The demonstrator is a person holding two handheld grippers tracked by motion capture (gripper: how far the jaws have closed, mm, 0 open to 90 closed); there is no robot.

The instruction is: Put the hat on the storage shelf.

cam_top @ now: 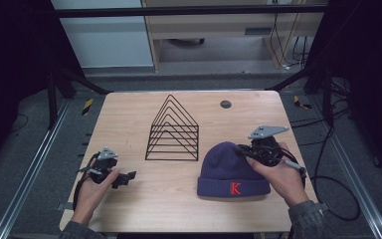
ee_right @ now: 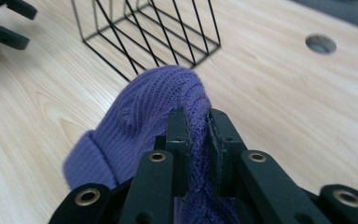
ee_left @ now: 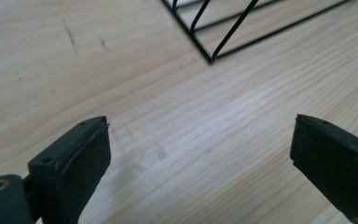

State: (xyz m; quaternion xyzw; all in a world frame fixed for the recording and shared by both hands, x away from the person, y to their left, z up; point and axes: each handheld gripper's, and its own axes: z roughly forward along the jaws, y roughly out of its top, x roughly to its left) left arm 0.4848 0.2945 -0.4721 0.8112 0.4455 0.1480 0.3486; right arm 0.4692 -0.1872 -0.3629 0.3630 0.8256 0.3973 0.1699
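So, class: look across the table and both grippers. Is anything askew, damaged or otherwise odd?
Nothing looks damaged or spilled. The wire rack stands upright and square mid-table. The one irregular thing is the purple beanie: the right gripper pinches its knit at one side, bunching it. The left gripper is open over bare wood.

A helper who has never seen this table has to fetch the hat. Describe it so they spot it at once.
On the wooden table, look right of the black wire rack, toward the near edge. There sits a purple knit beanie with a folded cuff, pinched at its right side by the right gripper. It is the one soft thing there, and a red letter K marks its cuff.
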